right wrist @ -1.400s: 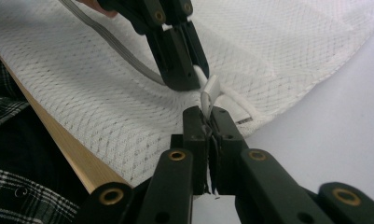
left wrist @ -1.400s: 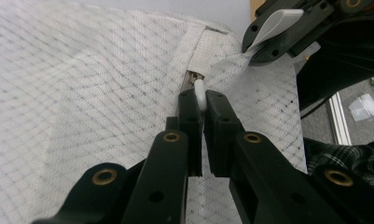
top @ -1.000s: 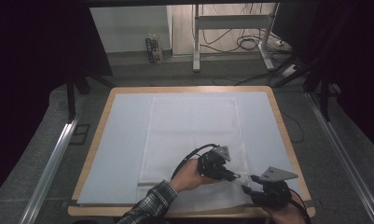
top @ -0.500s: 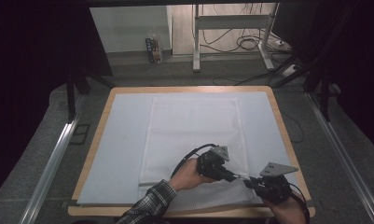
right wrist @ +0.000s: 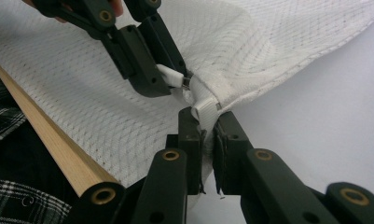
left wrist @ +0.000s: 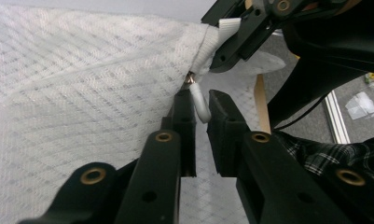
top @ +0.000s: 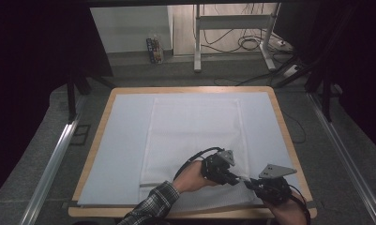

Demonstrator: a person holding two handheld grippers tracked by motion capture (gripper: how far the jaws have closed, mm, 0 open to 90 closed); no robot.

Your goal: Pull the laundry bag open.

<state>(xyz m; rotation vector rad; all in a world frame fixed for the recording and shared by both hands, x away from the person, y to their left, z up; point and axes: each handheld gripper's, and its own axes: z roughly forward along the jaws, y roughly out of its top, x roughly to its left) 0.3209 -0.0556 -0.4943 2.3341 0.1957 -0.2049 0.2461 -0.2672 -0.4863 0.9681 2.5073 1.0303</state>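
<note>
On the wooden table, covered by a pale blue sheet, lies a white mesh bag, spread flat from the centre toward six o'clock. Both grippers meet at its near right corner, at about five o'clock on the tabletop.

The left gripper reaches in from the eight o'clock side. In the left gripper view its jaws stand nearly together and clamp on the zipper pull, a small white tab hanging from a metal slider at the bag's corner. The tab sits pinched between the two black pads, its top end poking out toward twelve o'clock. In the right gripper view the same tab shows as a white sliver squeezed in that gripper's tips at eleven o'clock.

The right gripper comes in from the five o'clock side, its grey plate on top. Its jaws have just been closing, and they now grip the white fabric end tab at the bag's corner, with the strip folded between the pads and its top sticking up at twelve o'clock. In the left gripper view that tab appears at one o'clock, held in the other gripper's tips.

The mesh around the corner is lifted and bunched between the two grips. The table's wooden edge runs past at eight o'clock in the right gripper view, beside a plaid sleeve.
</note>
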